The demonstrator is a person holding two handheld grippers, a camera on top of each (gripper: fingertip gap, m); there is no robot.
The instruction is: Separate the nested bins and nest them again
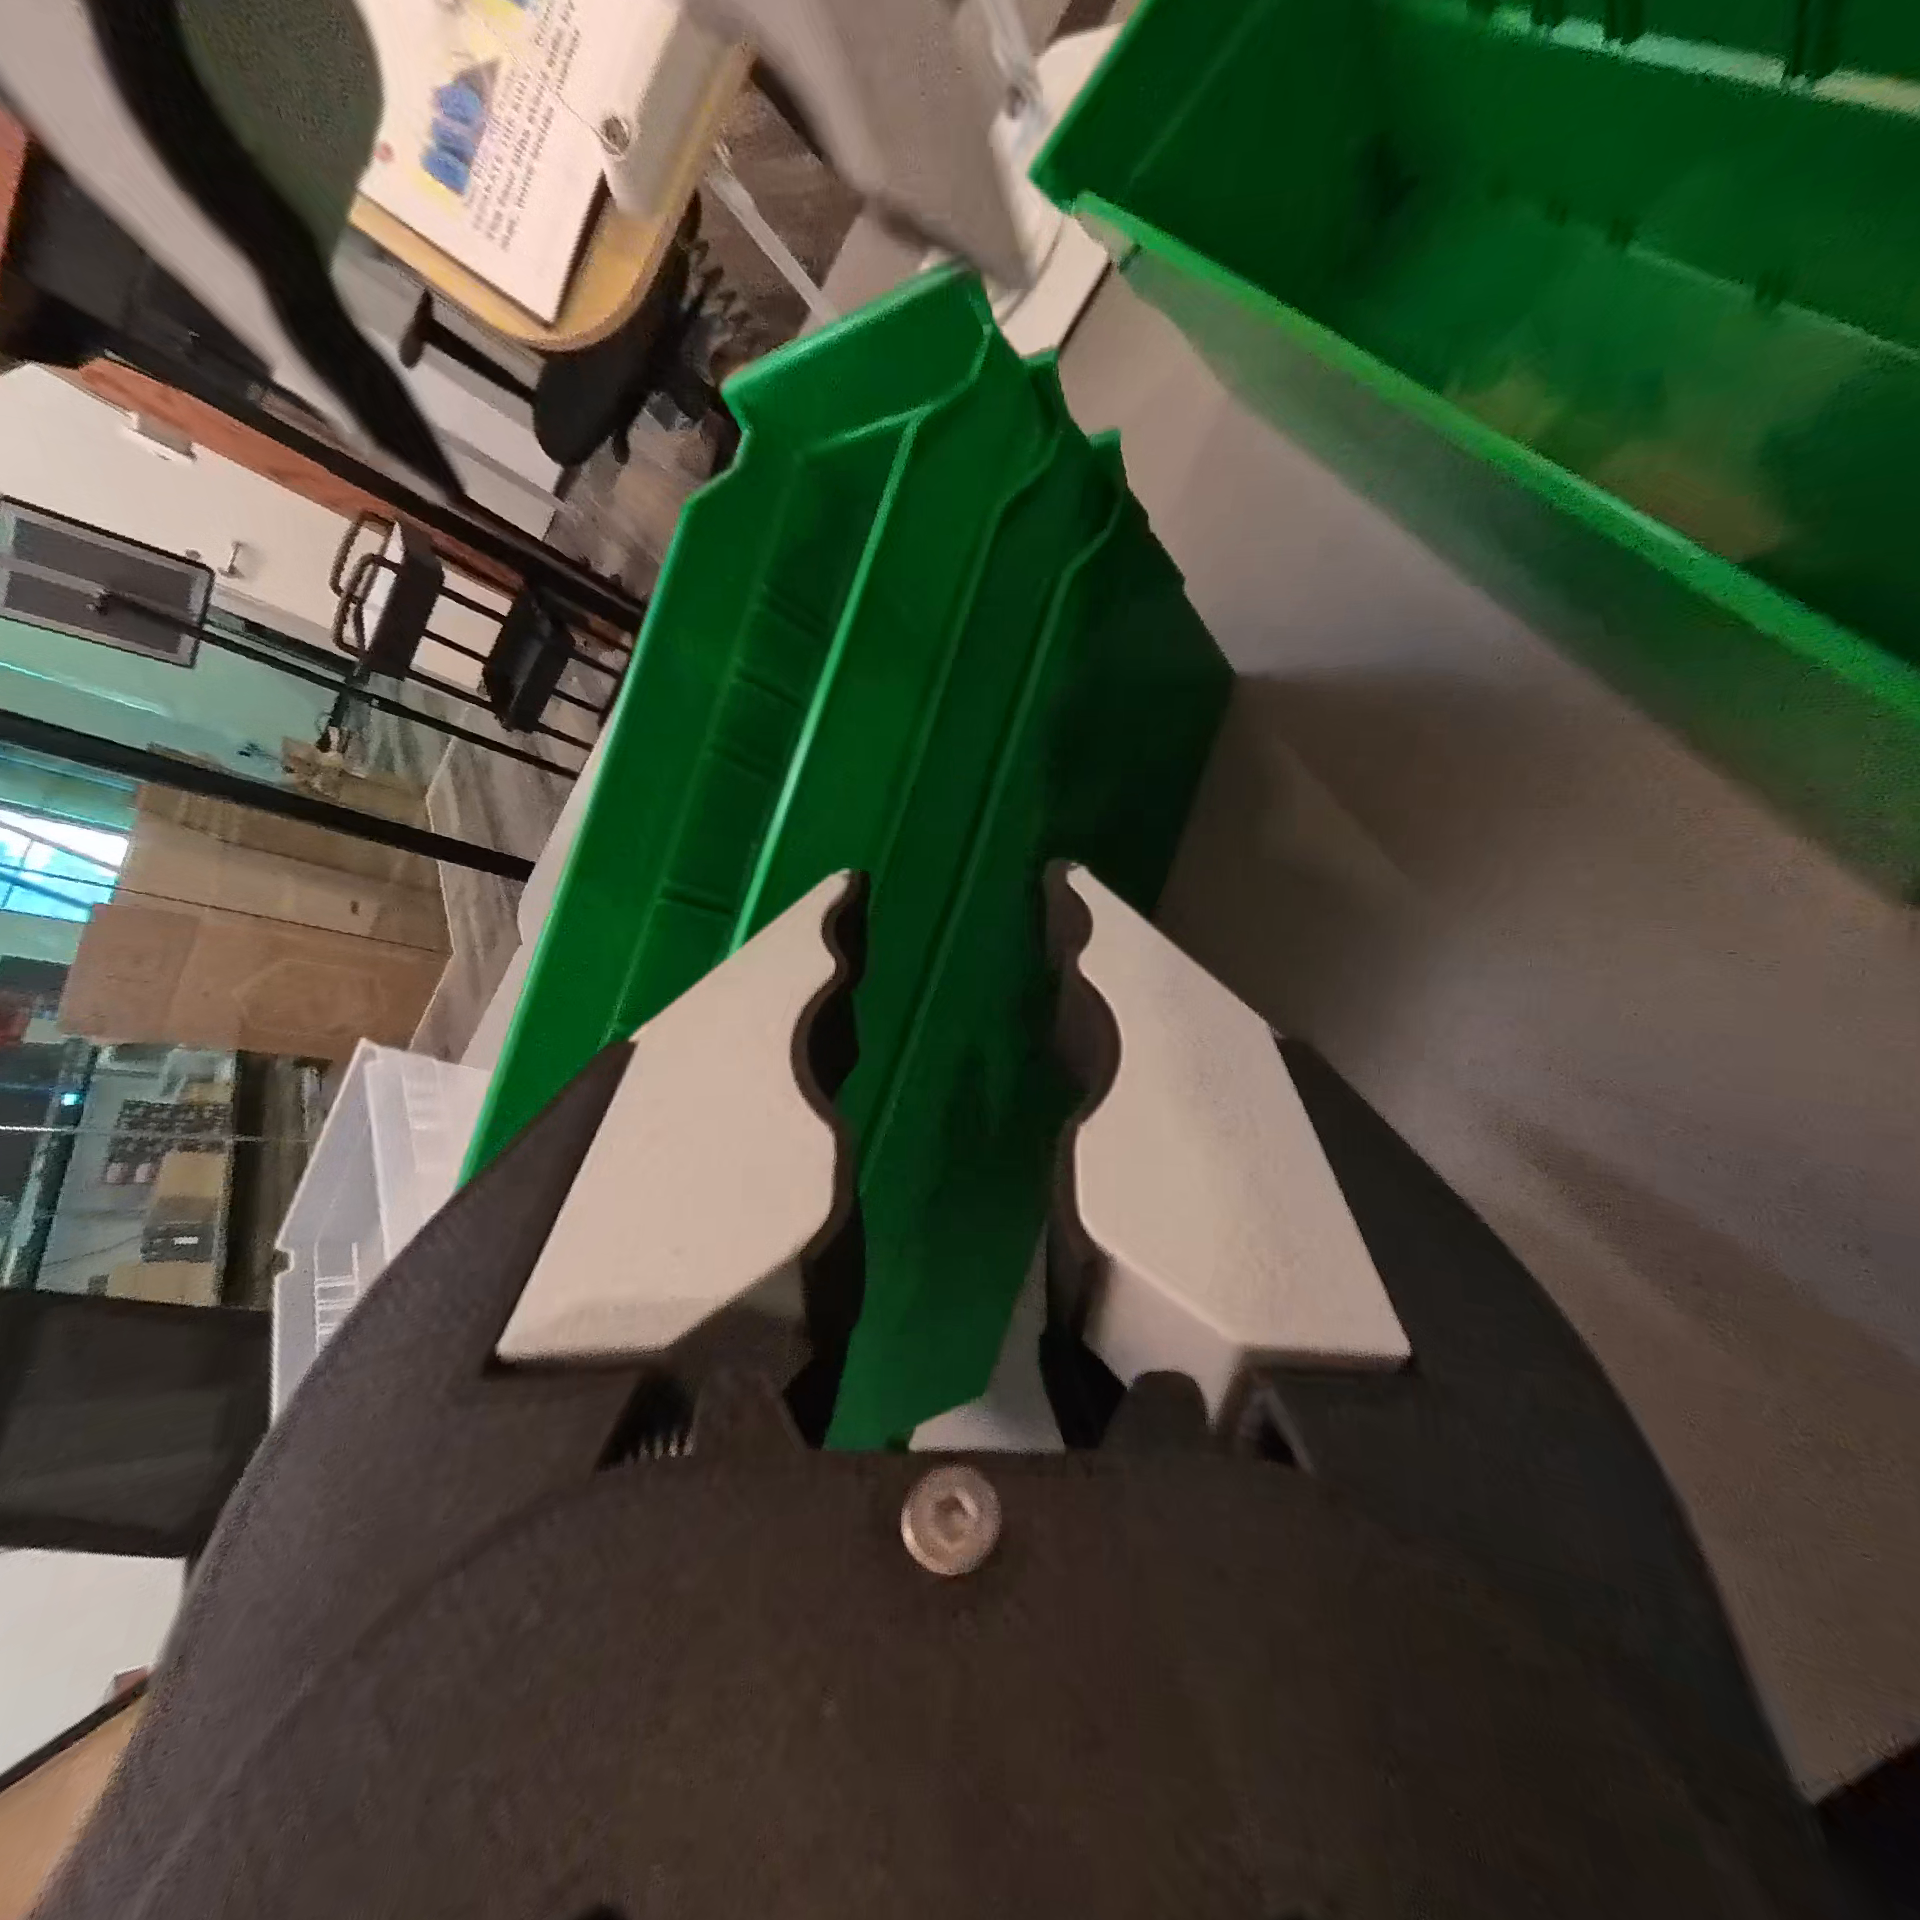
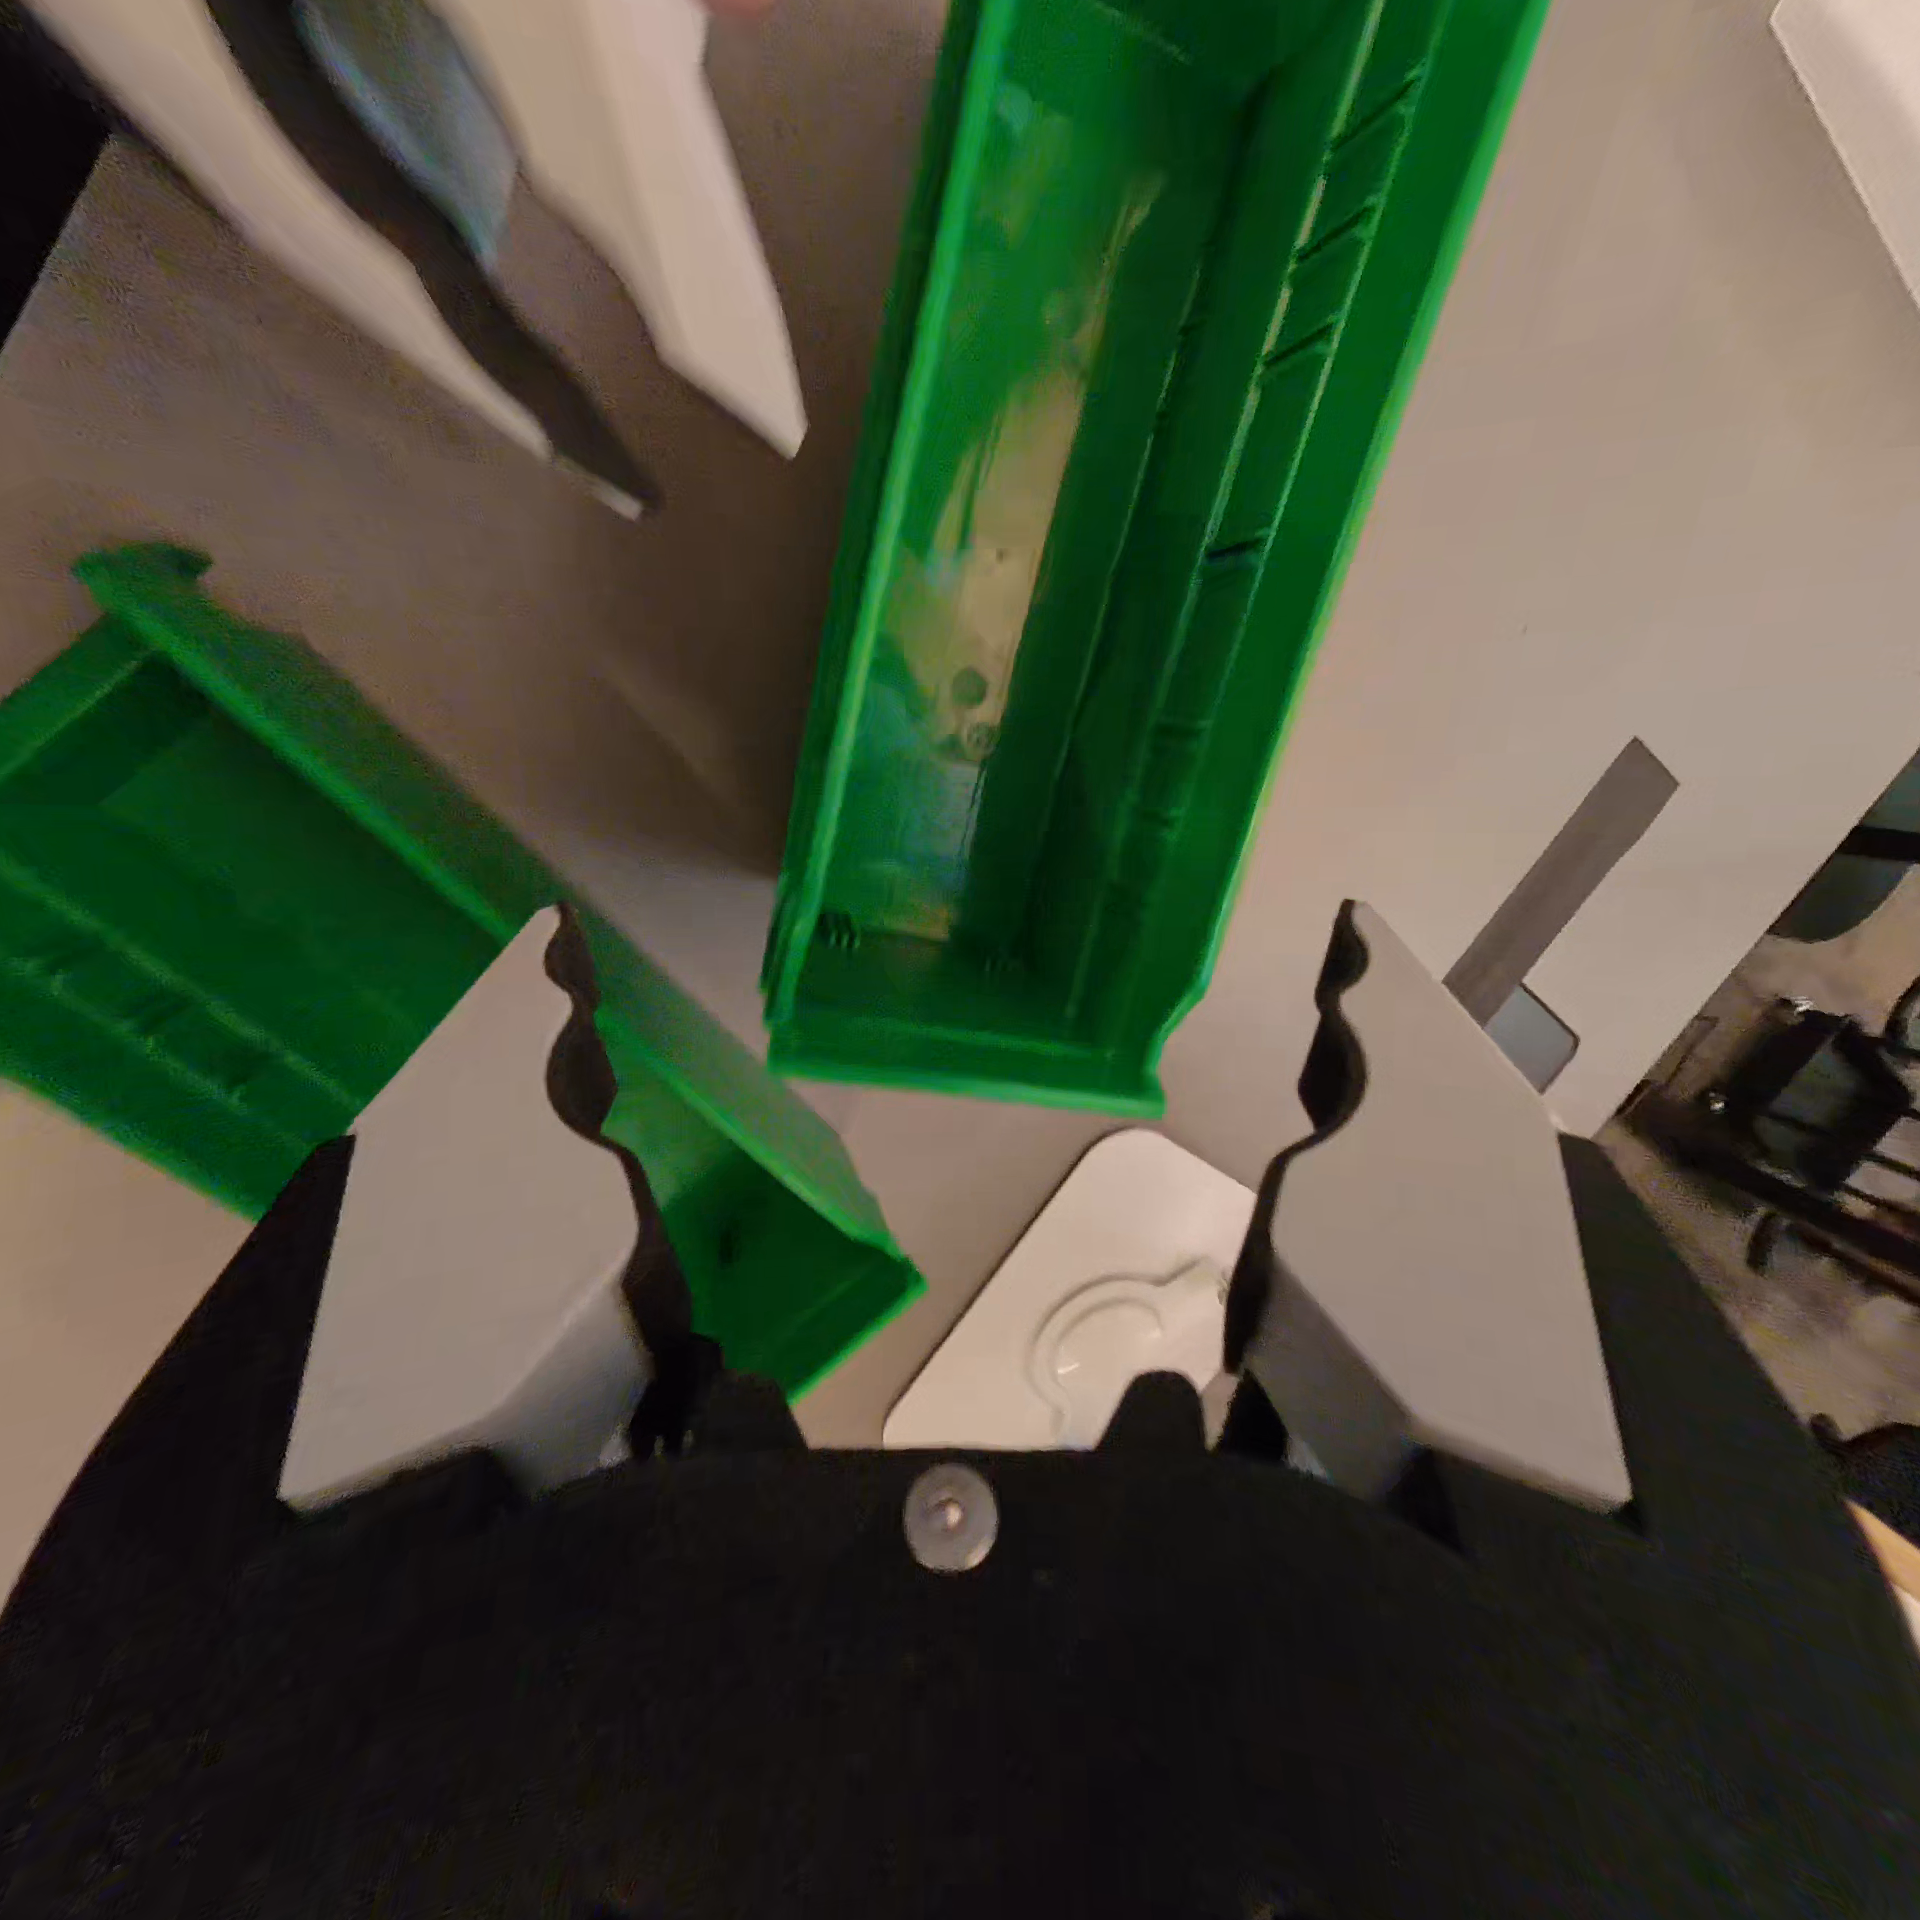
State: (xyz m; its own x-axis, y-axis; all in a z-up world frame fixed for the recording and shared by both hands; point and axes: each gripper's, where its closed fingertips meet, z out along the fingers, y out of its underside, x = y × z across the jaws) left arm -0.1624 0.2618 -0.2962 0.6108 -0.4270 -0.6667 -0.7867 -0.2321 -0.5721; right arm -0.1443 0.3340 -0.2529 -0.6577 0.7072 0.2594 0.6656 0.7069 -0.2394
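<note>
Desk [image 2: 1558, 520] first: pale and smooth, it carries two long green bins lying apart. One bin [image 2: 1091, 520] lies lengthwise ahead of the right gripper [image 2: 956, 1039], whose jaws gape wide and hold nothing. Left gripper [image 1: 956, 1039] straddles the rim of the other bin [image 1: 831, 727], jaws narrowed around it, probably pinching. Thin moulded plastic looks light, stiff and slippery; the ribbed rim offers the surest hold.

Green bins [image 2: 1049, 582], [image 2: 208, 883], apart, on table

Dim warm light, motion blur (esp. edges), fisheye
</note>
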